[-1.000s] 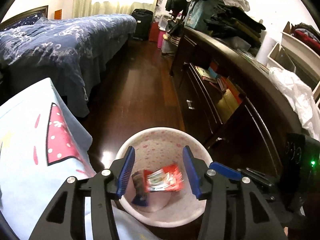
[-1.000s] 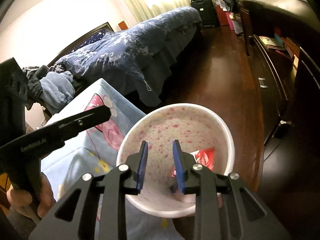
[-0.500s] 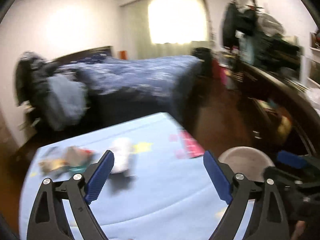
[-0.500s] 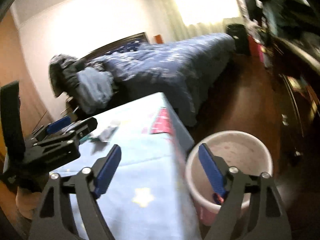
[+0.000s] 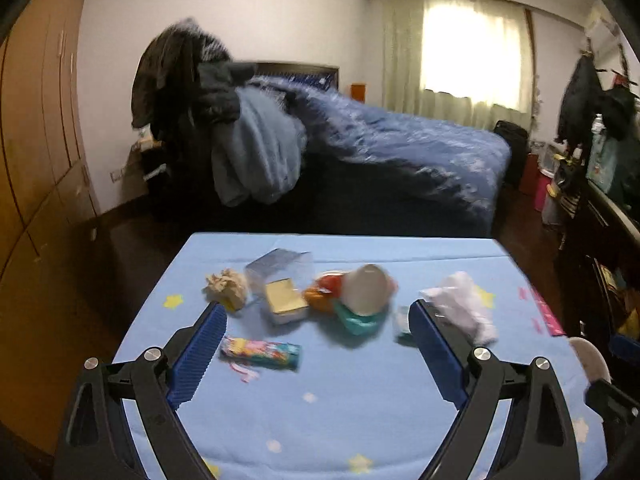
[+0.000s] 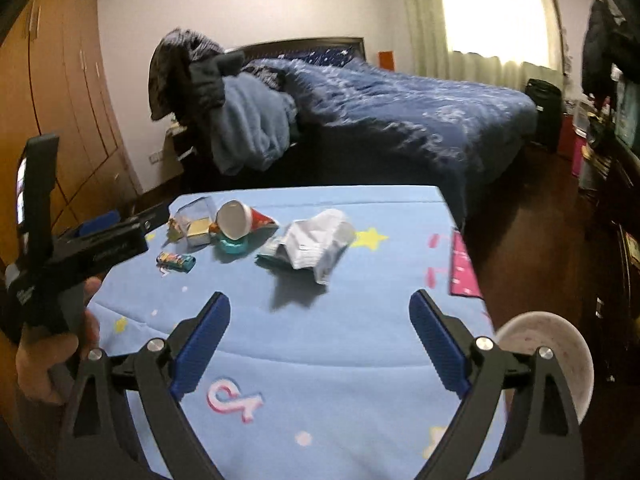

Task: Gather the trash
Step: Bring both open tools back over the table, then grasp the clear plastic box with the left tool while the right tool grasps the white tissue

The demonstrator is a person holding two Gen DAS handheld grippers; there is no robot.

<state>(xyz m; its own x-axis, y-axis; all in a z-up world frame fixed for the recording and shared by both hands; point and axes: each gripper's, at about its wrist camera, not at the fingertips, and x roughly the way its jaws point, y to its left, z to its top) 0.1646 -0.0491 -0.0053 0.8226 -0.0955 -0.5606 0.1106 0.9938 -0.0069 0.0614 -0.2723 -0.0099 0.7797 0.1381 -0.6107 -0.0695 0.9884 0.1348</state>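
Trash lies in a loose cluster on the blue star-print table cloth point(image 5: 320, 408): a crumpled brown paper point(image 5: 225, 288), a clear plastic box point(image 5: 280, 292), a tipped paper cup point(image 5: 365, 290) on orange and teal wrappers, a colourful candy wrapper point(image 5: 260, 353) and a crumpled white bag point(image 5: 464, 308). My left gripper point(image 5: 317, 307) is open above the table's near side, with nothing between its fingers. My right gripper point(image 6: 320, 297) hangs over the table short of the white bag point(image 6: 316, 244), its jaws opening and empty. The speckled white bin point(image 6: 548, 352) stands off the table's right edge.
A hand point(image 6: 52, 360) holding the left gripper's handle fills the left of the right wrist view. Behind the table are a bed with a dark blue duvet point(image 5: 400, 148) and a pile of clothes point(image 5: 224, 128). Dark cabinets point(image 6: 616, 240) line the right side, wooden wardrobes the left.
Both grippers swung left from over the bin to face the table. Both went from nearly shut to wide open. The wrappers seen between their fingers a second ago lay in the bin.
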